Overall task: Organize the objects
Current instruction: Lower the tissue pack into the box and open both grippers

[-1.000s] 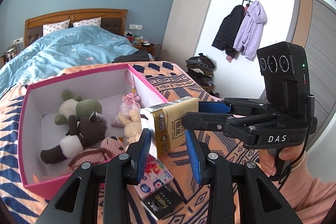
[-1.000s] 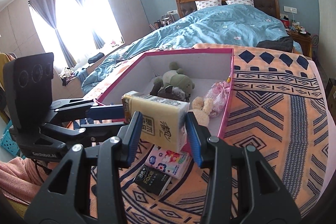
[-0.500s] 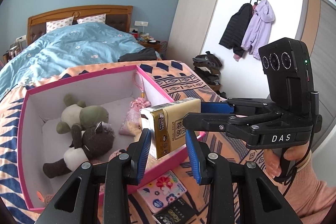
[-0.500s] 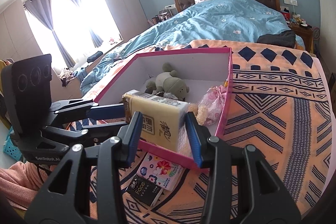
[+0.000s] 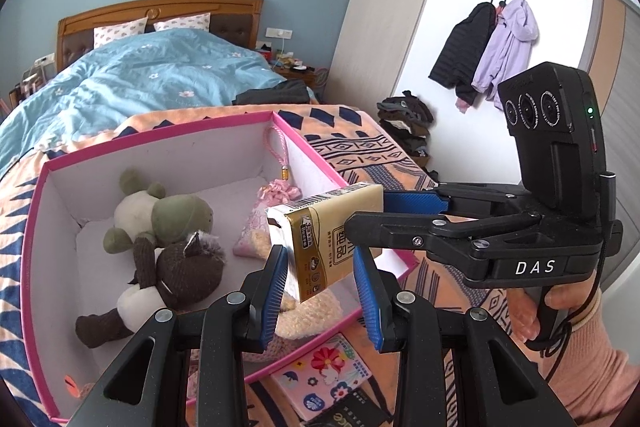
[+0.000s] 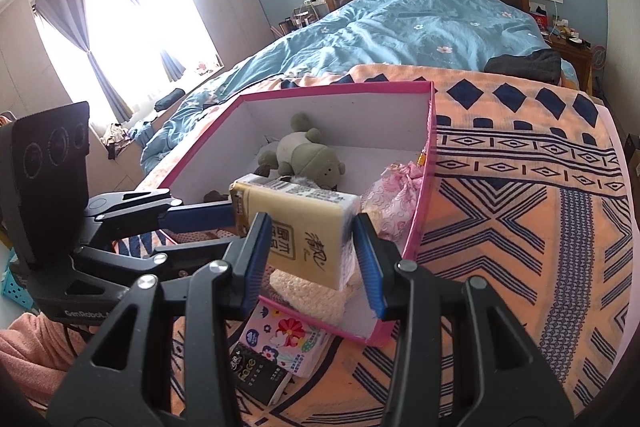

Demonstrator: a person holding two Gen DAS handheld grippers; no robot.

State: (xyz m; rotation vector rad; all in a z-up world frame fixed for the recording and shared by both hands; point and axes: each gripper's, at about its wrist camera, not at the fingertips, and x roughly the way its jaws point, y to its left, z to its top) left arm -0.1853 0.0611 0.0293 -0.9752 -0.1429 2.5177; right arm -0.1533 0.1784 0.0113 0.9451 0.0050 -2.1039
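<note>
Because both claws meet on it at once, the gold tissue pack (image 5: 326,237) hangs in the air between them, just over the near corner of the pink storage box (image 5: 160,143) on the bed. The left claw (image 5: 320,291) pinches its two long faces, and the right claw (image 6: 312,259) clamps it from the other end, though how firmly each one bites cannot be told. The pack looks light and soft, its plastic wrap likely slick, so a hold across the broad flat sides should serve best. Below the claws lie a floral tissue pack (image 6: 286,341) and a black one (image 6: 260,375); ahead, plush toys (image 5: 160,227) fill the box.
</note>
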